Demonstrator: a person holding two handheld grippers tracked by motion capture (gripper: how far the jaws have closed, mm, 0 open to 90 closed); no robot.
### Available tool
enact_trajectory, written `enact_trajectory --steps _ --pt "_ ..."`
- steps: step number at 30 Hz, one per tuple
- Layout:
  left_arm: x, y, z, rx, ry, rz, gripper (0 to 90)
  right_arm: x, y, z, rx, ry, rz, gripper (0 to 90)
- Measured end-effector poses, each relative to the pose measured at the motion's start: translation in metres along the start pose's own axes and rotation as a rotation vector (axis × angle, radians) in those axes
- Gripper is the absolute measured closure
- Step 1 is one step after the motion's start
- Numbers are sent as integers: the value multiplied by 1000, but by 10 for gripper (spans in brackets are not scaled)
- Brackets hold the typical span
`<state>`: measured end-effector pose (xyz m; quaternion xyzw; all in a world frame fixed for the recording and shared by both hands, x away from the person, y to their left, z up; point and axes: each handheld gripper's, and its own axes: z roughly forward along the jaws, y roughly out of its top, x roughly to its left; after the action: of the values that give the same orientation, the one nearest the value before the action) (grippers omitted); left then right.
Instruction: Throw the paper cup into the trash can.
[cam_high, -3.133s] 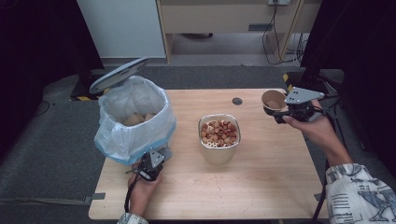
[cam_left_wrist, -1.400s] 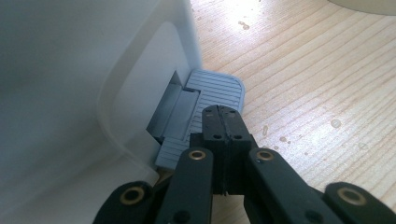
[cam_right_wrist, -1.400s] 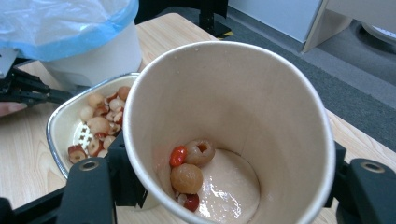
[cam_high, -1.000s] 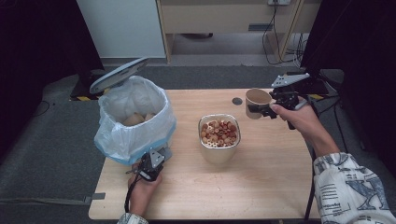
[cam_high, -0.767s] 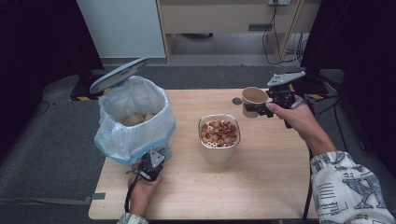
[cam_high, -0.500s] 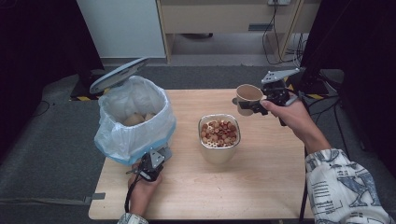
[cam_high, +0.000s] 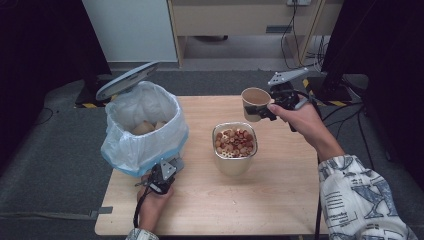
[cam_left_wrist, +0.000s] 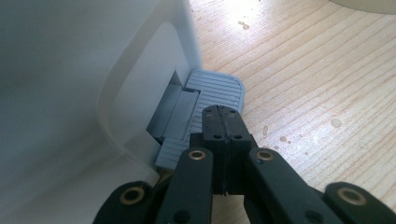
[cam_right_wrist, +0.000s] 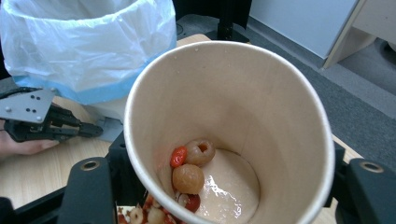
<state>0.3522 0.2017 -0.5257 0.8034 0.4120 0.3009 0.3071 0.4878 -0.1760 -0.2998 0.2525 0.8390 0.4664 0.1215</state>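
Right gripper view puts us straight down the mouth of the paper cup (cam_right_wrist: 233, 135), clamped in the right gripper (cam_right_wrist: 224, 186) and tipped, a few wet fruit pieces (cam_right_wrist: 191, 170) clinging near its bottom. From above, that cup (cam_high: 254, 103) hangs just behind the metal bowl (cam_high: 234, 150), off the table. Risk one: tilted like this and not over the bin (cam_high: 145, 127), the leftovers could slide out onto the wood or into the bowl's dried fruit. Risk two: a squeezed paper wall may buckle and slip. To the bowl's left, the left gripper (cam_left_wrist: 223, 122) has its jaws pressed together, resting on the bin's pedal (cam_left_wrist: 201, 112); let that pressure go and the lid (cam_high: 127, 80) could drop just as the cup arrives. Hard to make out: the pads behind the cup wall, any liquid under the fruit, and what lies deep in the bin bag.
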Motion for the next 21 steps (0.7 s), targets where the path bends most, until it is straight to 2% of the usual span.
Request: enact_trajectory --steps 10,21 --pt "0 0 0 1 -2 0 892 10 16 11 -23 2 14 330" --pt "0 0 0 0 1 1 893 25 38 26 -30 10 4 331"
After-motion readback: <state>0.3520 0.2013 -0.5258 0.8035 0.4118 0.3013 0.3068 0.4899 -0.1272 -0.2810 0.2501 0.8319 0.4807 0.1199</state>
